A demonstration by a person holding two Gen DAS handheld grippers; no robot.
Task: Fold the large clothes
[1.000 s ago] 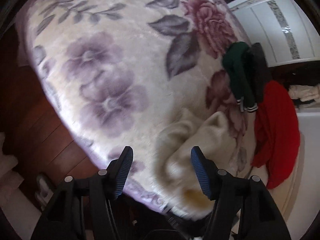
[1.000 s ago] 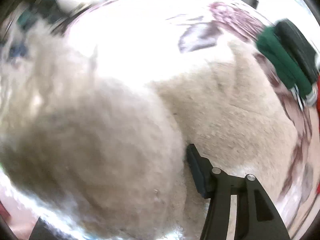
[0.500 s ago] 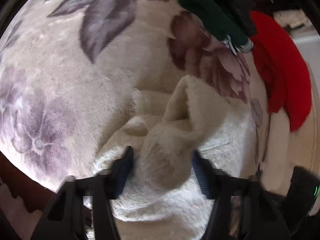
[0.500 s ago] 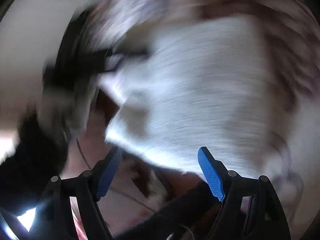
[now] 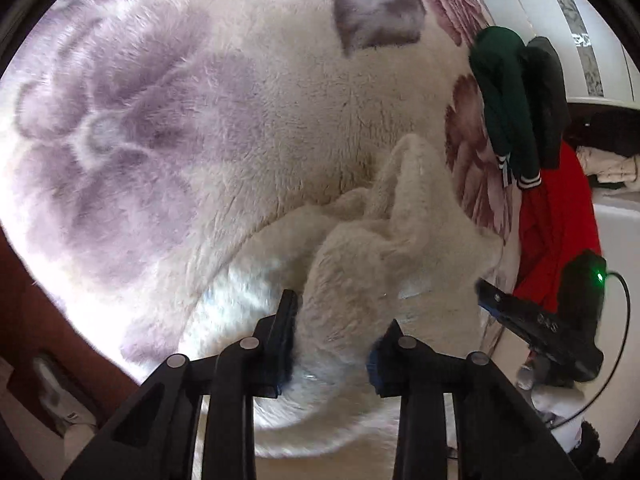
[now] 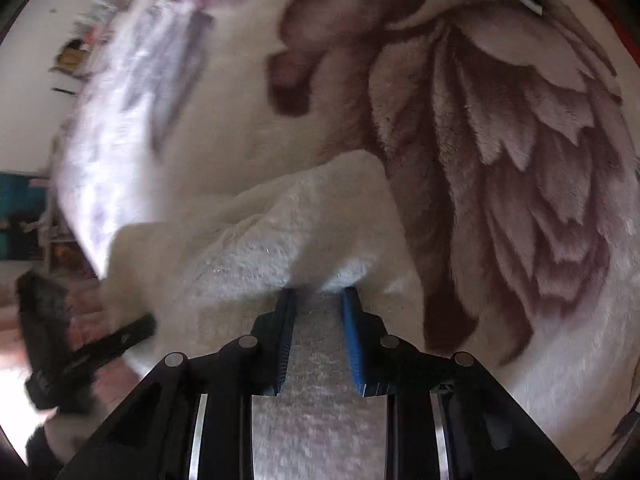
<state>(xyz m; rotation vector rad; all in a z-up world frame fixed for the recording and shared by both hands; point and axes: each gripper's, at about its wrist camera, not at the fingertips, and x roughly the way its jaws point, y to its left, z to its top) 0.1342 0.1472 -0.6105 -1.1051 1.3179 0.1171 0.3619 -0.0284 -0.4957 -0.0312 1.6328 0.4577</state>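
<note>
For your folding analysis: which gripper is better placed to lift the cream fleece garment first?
Probably right: the right gripper is clamped on the cream fleece garment; the left gripper's wider jaws only straddle a bunched fold.

My work surface is a bed covered by a plush cream blanket with large purple and maroon flower prints (image 5: 248, 92). Dark reddish-brown wooden plank flooring (image 5: 36, 320) shows below its left edge in my left view. A white panelled wardrobe door with a grey patterned inlay strip (image 5: 540, 4) stands at upper right. Bright daylight washes out the blanket's near edge. In my right view, a pale plain wall (image 6: 36, 60) lies beyond the bed.
</note>
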